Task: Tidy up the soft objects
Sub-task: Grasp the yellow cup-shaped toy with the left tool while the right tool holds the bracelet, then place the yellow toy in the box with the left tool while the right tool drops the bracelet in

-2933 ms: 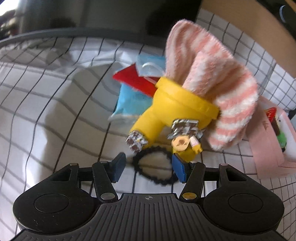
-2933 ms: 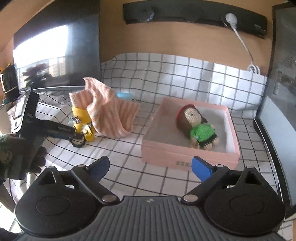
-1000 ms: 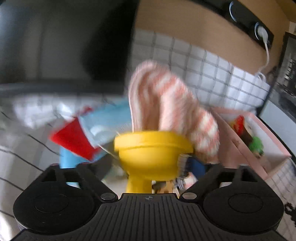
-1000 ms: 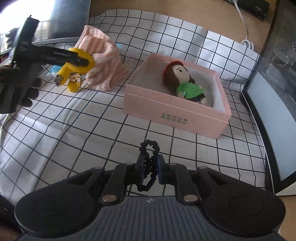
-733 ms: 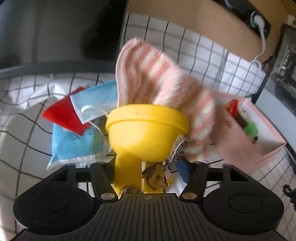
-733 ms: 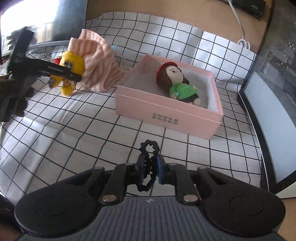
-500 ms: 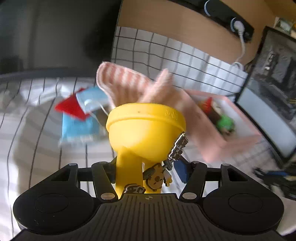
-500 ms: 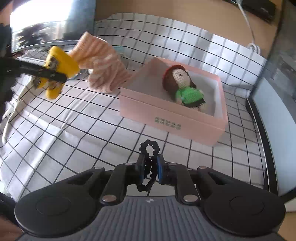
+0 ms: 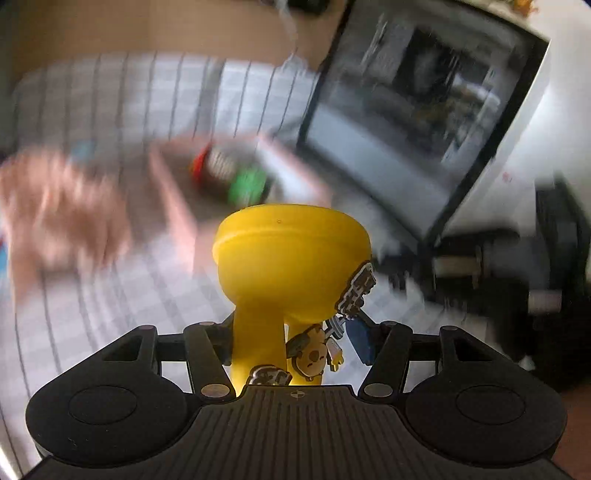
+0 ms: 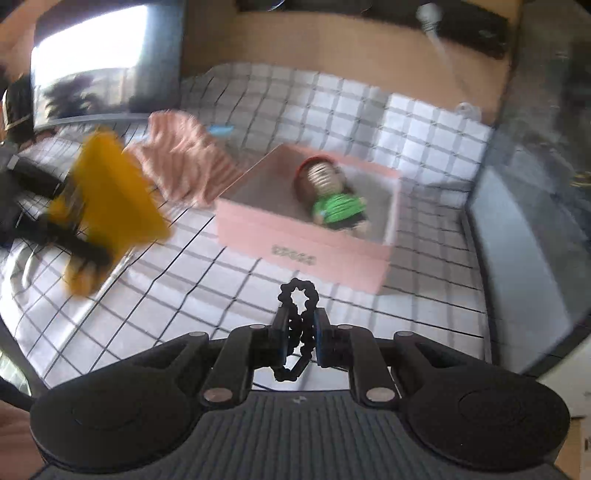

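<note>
My left gripper (image 9: pixel 291 332) is shut on a yellow funnel-shaped toy (image 9: pixel 291 266) with small charms on it, held in the air; it shows blurred in the right wrist view (image 10: pixel 110 199). My right gripper (image 10: pixel 298 332) is shut on a black scrunchie (image 10: pixel 298 299) above the cloth. The pink striped towel (image 10: pixel 184 166) lies on the checked cloth left of the pink box (image 10: pixel 306 243). A knitted doll (image 10: pixel 332 195) with a green top lies in the box. Both views are motion-blurred.
A white checked cloth (image 10: pixel 184 288) covers the table. A dark screen (image 10: pixel 517 240) stands at the right edge. A blue item (image 10: pixel 221 129) lies behind the towel. A cable and plug (image 10: pixel 436 33) hang on the back wall.
My left gripper has swung right with the yellow toy, which has come away from the striped towel; the towel stays on the cloth. My right gripper keeps hold of the scrunchie.
</note>
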Action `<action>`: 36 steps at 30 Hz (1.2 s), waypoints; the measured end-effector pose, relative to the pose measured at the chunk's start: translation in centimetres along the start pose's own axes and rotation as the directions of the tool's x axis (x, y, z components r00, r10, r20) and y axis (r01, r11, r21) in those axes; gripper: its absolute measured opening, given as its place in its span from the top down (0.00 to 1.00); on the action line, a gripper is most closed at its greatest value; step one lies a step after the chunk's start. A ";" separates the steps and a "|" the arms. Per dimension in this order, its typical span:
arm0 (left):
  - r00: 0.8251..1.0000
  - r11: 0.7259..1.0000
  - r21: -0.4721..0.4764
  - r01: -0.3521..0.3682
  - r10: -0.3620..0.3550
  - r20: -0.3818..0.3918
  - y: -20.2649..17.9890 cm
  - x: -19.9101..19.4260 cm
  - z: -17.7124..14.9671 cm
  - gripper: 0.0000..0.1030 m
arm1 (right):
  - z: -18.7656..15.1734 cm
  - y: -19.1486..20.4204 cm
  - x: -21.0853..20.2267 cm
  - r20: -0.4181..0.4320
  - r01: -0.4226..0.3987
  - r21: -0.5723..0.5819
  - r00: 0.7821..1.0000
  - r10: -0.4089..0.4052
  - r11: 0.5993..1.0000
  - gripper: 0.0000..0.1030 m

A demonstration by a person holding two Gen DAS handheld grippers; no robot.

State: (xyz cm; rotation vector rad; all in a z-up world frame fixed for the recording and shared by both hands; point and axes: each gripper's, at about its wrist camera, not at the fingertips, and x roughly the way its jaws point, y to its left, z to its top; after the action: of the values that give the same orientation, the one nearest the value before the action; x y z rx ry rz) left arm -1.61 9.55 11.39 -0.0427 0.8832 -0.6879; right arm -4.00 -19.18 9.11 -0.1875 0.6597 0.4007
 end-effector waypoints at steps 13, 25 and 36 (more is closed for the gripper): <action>0.991 0.995 -0.038 -0.094 0.097 0.089 -0.1 7.1 18.3 0.40 | -3.2 -4.1 -2.2 0.060 0.083 0.165 0.994 -0.094 0.983 0.87; 0.992 0.985 -0.129 -0.119 0.123 0.026 3.4 7.7 12.7 0.40 | -2.2 -5.0 -1.7 0.081 0.087 0.194 0.991 -0.105 0.977 0.87; 0.990 0.964 -0.246 -0.103 0.123 0.070 2.3 2.8 1.9 0.40 | 13.3 -4.9 -1.3 0.298 -0.030 -0.031 0.954 0.038 0.999 0.55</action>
State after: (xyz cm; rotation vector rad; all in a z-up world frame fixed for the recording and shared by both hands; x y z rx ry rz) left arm 2.22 9.33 9.99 -0.2360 0.8767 -0.4656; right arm 4.57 -20.06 20.47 -0.1369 0.3598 0.4605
